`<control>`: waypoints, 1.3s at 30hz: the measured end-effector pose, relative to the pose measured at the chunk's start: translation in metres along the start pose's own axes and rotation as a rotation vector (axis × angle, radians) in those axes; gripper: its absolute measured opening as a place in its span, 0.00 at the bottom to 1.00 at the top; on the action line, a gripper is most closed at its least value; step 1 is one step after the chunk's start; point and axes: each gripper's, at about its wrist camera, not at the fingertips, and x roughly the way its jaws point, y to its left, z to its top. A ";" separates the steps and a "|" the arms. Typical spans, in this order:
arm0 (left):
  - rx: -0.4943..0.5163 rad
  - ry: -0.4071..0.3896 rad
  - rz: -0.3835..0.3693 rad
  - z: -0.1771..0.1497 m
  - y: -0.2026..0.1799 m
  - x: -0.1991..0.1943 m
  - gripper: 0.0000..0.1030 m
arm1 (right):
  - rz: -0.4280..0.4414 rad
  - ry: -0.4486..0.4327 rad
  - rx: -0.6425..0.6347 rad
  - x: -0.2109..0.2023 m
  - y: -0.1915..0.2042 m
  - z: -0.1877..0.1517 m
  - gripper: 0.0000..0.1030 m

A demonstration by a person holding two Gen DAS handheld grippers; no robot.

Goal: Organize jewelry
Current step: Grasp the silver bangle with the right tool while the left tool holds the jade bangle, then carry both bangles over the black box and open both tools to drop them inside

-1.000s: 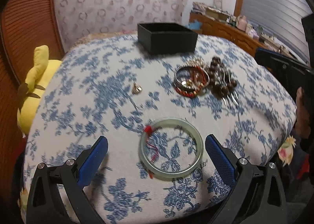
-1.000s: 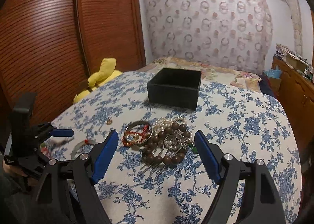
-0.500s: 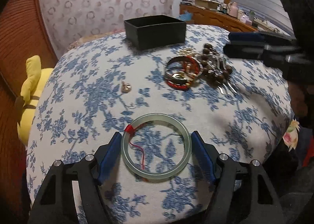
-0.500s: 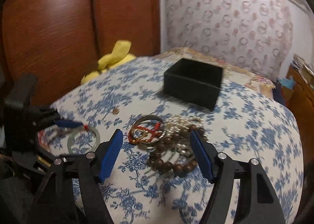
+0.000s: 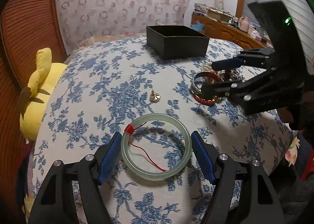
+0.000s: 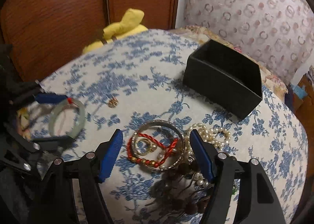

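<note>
A pale green jade bangle (image 5: 156, 146) with a red thread lies between the blue pads of my left gripper (image 5: 156, 152), which is shut on it and appears to hold it just above the floral cloth. It also shows in the right wrist view (image 6: 66, 119). My right gripper (image 6: 157, 153) is open, its fingers on either side of a pile of bangles with a red cord bracelet (image 6: 157, 145), close above it; pearls (image 6: 208, 135) and brown beads lie beside. A black open box (image 5: 176, 41) stands at the back. A small gold charm (image 5: 155, 96) lies mid-table.
The table carries a blue floral cloth (image 5: 109, 90). A yellow plush toy (image 5: 37, 90) sits at the left edge. A wooden wardrobe (image 6: 58, 17) stands behind. A patterned headboard (image 5: 121, 4) and a cluttered wooden dresser (image 5: 225, 25) are at the back.
My left gripper has closed in from wide open until its pads touch the jade bangle. My right gripper has moved forward and down over the bangle pile.
</note>
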 end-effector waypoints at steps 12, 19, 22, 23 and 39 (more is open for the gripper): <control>0.033 0.042 0.021 -0.001 -0.002 0.011 0.67 | -0.036 0.045 -0.079 0.014 0.005 0.001 0.60; 0.036 0.034 0.005 0.001 0.001 0.013 0.67 | -0.008 -0.006 -0.046 0.004 -0.001 0.003 0.60; 0.017 0.013 -0.008 0.005 0.004 0.012 0.67 | 0.003 -0.048 -0.028 -0.008 -0.003 0.005 0.60; 0.007 -0.001 -0.013 0.008 0.005 0.010 0.67 | 0.005 -0.061 -0.024 -0.012 -0.005 0.006 0.60; -0.001 -0.154 -0.040 0.083 0.003 0.004 0.67 | -0.102 -0.204 0.112 -0.034 -0.102 0.051 0.60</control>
